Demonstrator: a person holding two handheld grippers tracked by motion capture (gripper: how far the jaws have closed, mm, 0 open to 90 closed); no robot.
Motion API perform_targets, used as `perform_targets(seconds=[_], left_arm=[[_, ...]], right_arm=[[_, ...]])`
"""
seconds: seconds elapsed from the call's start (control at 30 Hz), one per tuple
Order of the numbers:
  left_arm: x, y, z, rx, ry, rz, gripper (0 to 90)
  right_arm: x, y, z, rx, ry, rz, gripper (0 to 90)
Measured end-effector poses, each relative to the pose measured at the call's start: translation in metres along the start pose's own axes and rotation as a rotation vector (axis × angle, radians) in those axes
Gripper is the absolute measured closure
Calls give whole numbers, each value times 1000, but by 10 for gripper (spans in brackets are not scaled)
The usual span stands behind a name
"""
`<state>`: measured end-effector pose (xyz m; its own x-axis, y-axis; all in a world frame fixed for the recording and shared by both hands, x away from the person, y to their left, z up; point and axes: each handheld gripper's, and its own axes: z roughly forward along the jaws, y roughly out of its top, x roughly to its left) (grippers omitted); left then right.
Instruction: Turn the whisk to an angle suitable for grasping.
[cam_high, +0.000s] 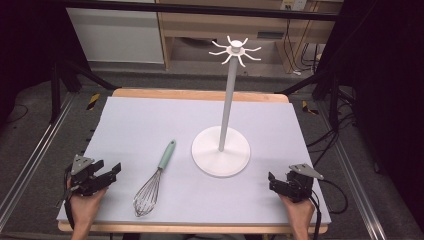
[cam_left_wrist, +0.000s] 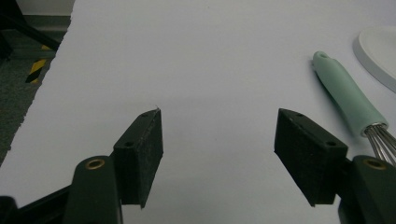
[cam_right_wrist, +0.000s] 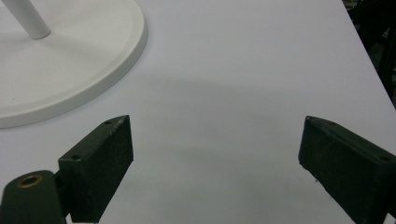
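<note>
High view: I hold my left tool (cam_high: 111, 171) at the near left corner of the counter (cam_high: 150, 120) and my right tool (cam_high: 272, 181) at the near right corner, both low over the pale sheet. The whisk (cam_high: 153, 181) lies flat between them, nearer my left tool but apart from it, its wire head toward me and its mint-green handle pointing away toward the stand (cam_high: 220, 150). That white stand sits upright just right of the whisk, a round base with a tall pole and a crown of hooks at the top.

Along my left tool (cam_left_wrist: 218, 135) the jaws are spread wide with bare counter between them; the whisk (cam_left_wrist: 349, 95) lies off to the right of the right jaw, not touching it.

Along my right tool (cam_right_wrist: 215, 140) the jaws are also released, wide apart over bare counter, with the rim of the stand (cam_right_wrist: 116, 60) ahead and to the left.
</note>
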<state>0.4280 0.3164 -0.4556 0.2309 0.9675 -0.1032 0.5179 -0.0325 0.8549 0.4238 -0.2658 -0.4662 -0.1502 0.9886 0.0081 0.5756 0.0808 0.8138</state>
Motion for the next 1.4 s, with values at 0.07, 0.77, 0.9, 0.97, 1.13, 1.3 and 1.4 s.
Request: perform_targets(seconds=[0.07, 0.77, 0.9, 0.97, 1.13, 1.3, 1.4], left_arm=[[-1, 1, -1, 0, -6, 4, 321], [-26, 14, 2, 36, -91, 69, 344], [-31, 18, 4, 46, -93, 86, 349], [-33, 21, 4, 45, -99, 95, 349], [-43, 34, 3, 36, -118, 118, 347], [-51, 45, 3, 30, -132, 136, 343], [-57, 53, 3, 30, -139, 151, 339]], right_arm=[[1, 1, -1, -10, 0, -11, 105], [9, -2, -3, 1, 10, -41, 105], [12, -3, -2, 14, 9, -57, 108], [13, -3, -2, 15, 14, -57, 108], [11, -4, -2, 18, 7, -51, 108], [9, -3, -3, 13, 2, -47, 108], [9, -3, -3, 12, -1, -48, 108]])
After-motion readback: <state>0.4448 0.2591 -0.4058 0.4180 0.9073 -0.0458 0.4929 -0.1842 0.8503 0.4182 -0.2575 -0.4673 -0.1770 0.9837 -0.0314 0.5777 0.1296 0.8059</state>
